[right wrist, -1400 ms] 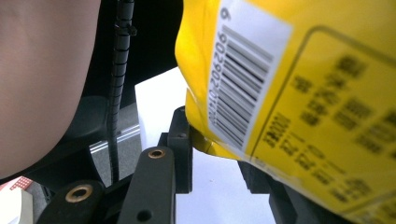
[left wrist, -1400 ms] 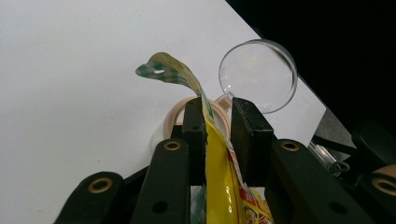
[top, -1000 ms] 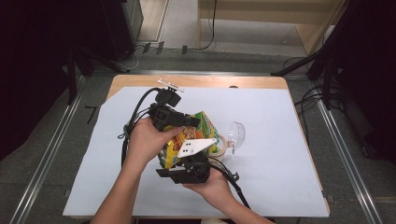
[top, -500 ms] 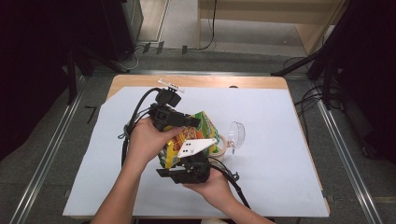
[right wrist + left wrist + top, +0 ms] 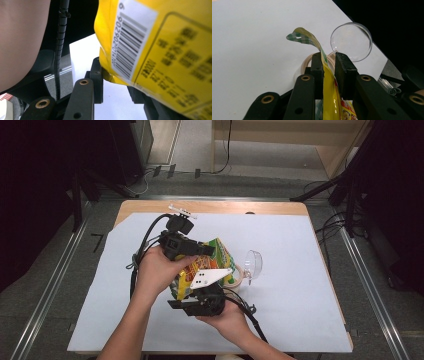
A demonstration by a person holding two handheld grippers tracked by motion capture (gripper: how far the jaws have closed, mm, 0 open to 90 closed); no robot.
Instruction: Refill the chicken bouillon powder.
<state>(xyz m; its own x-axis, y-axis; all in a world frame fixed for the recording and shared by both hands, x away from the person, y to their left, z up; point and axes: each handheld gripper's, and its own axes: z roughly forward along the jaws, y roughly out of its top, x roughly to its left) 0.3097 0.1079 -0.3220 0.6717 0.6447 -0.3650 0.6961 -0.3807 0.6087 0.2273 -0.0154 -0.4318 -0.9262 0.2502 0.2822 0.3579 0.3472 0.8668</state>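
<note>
The snack bag (image 5: 220, 257) sits just left of the middle of the high view, lifted off the white-covered counter and held between the two hands. It is a glossy yellow packet with green and orange print on its face. In the left gripper view its upper edge (image 5: 329, 82) runs up the centre of the frame, thin and seen edge-on, ending in a curled green-and-white checked corner (with a small hole punched in it) that bends toward the upper left. In the right gripper view its back (image 5: 160, 50) covers the upper right, yellow with a white barcode label and blurred dark text panels.
</note>
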